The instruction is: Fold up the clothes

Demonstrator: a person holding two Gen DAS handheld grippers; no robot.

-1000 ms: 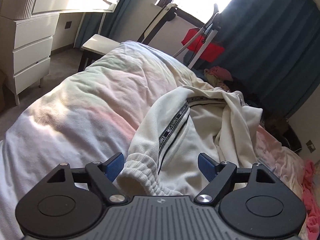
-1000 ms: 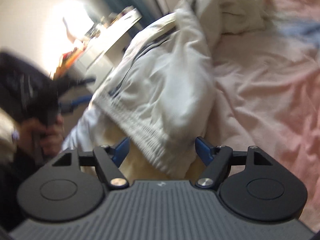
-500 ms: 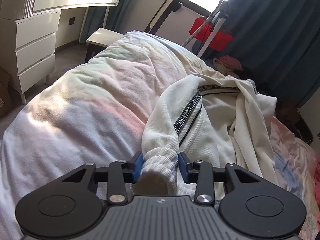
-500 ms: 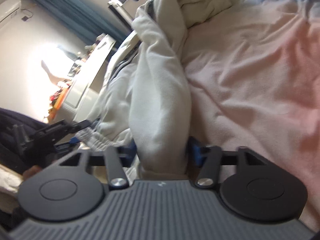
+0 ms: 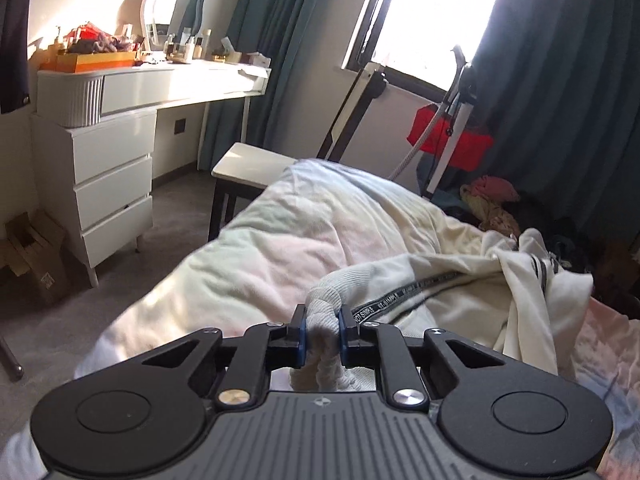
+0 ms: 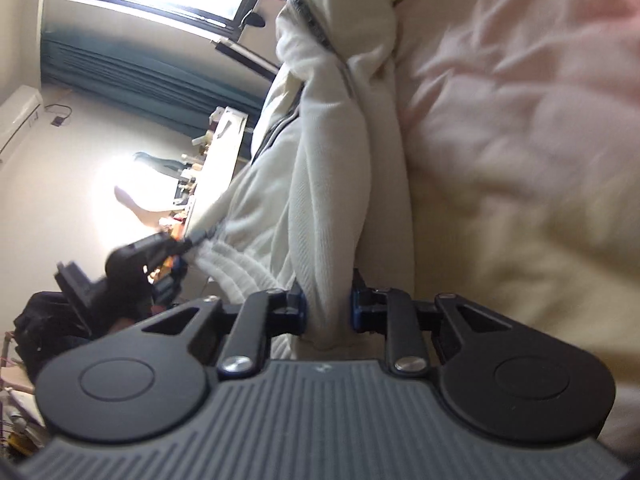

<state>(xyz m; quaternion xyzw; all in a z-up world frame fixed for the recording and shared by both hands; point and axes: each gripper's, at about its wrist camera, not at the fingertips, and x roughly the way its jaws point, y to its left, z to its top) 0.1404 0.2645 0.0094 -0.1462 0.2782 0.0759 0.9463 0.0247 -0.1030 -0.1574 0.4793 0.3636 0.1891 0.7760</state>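
Cream trousers (image 5: pixel 440 292) with a black lettered side stripe lie on the bed, the far end bunched up. My left gripper (image 5: pixel 322 334) is shut on the ribbed waistband at one corner and holds it lifted. My right gripper (image 6: pixel 326 312) is shut on the cream trousers (image 6: pixel 320 184) at the other side of the waistband. The right wrist view is tilted sideways and shows the left gripper (image 6: pixel 176 246) pulling the waistband taut.
A pale pink and cream duvet (image 5: pixel 280 248) covers the bed. A white stool (image 5: pixel 248 168) stands at the bed's far end. A white dresser with drawers (image 5: pixel 112 172) is left, a cardboard box (image 5: pixel 32 256) beside it. A red steamer (image 5: pixel 452 136) and loose clothes (image 5: pixel 492 200) lie by the curtains.
Both grippers went from open around the waistband to shut on it. Both then lifted, and the waistband is now stretched between them above the duvet.
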